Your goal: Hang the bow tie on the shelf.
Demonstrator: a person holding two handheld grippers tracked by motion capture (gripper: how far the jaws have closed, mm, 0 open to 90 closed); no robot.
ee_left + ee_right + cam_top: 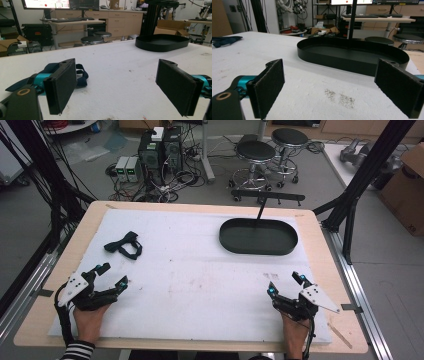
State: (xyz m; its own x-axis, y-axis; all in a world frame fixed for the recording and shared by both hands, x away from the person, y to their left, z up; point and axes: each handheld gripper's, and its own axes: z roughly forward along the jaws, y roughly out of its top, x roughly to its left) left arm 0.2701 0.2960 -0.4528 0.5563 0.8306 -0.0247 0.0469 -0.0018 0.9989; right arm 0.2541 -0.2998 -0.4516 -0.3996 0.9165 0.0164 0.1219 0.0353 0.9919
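Looking down from the high view, a person's two hands rest near the bottom edge of a white table cover (200, 270), each holding a two-jaw tool. The left gripper (114, 274) sits at lower left, its jaws spread apart and empty, angled up and right toward a dark blue fabric piece (124, 245) lying just beyond it at left of centre. It looks like a strap or small garment, though the shape is hard to read. The right gripper (286, 284) sits at lower right, jaws likewise spread and empty, aimed toward a black oval tray (258, 251) at upper right, probably where the fabric belongs.

From the left gripper view, both black pads stand wide apart low over the cover. The fabric piece (81, 76) lies just behind the left pad (62, 85), near but not between the jaws, so the hand appears poised to reach it.

From the right gripper view, the jaws frame the tray (332, 58), which holds nothing, while the fabric (225, 40) lies far off at upper left.
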